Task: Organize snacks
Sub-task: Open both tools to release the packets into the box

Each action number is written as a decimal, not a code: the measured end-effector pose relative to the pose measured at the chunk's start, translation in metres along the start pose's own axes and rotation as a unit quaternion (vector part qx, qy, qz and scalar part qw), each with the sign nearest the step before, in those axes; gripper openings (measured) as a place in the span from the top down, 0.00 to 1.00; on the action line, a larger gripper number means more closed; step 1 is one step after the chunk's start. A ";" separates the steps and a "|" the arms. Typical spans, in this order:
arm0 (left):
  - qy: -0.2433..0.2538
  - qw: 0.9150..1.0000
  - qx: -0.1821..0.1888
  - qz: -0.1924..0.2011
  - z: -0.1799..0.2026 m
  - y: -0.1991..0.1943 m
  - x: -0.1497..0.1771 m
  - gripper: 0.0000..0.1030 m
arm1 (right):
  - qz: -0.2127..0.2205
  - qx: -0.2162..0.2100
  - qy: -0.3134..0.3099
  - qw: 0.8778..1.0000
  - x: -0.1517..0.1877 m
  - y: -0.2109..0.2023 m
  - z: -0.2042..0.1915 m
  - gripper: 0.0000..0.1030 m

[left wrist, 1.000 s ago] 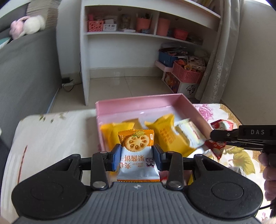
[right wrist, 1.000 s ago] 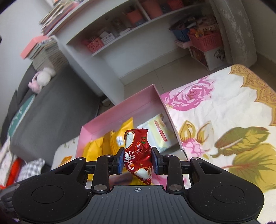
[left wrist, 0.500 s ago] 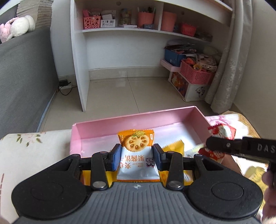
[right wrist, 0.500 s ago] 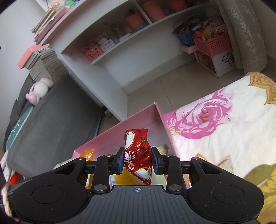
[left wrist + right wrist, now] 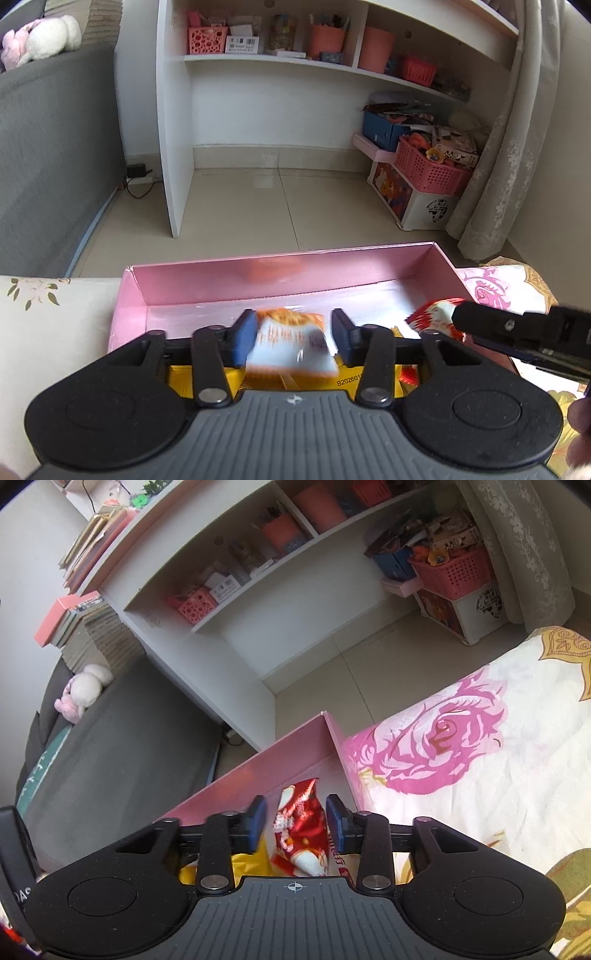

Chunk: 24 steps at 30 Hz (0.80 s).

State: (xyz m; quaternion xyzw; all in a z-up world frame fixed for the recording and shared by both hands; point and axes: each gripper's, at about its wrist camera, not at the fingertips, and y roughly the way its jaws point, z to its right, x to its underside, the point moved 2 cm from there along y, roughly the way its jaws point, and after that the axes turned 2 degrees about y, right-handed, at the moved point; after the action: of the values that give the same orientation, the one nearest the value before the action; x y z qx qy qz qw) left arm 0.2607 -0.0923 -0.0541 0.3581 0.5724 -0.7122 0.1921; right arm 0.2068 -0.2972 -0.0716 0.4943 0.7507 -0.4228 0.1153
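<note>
Both claws opening since before | crinkly biscuit packet [image 5: 291, 341], red wrapper [image 5: 301, 830] loose | glossy pink box [image 5: 229, 280]

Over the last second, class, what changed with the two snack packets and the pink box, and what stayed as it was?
Both hand-held grippers came forward over the pink box. The left hand-held gripper is opening, letting go of the biscuit packet, now blurred and dropping. The right hand-held gripper is opening too, freeing the red candy packet. The box and yellow packets inside stayed put.
</note>
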 end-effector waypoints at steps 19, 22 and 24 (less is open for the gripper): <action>0.013 1.000 0.003 0.028 -0.001 -0.070 -0.008 0.22 | 0.021 -0.003 -0.044 0.999 -0.007 -0.071 -0.056 0.22; 0.015 0.999 0.002 0.029 -0.003 -0.085 -0.007 0.17 | 0.016 0.007 -0.060 0.998 -0.005 -0.087 -0.067 0.19; 0.021 0.999 0.002 0.030 -0.004 -0.094 -0.004 0.15 | 0.012 0.010 -0.071 0.997 -0.002 -0.097 -0.074 0.16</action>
State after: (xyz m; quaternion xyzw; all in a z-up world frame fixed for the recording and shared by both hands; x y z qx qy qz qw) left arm 0.1998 -0.0638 0.0123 0.3909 0.5637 -0.6995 0.2006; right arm 0.1445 -0.2582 0.0252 0.4729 0.7307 -0.4627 0.1684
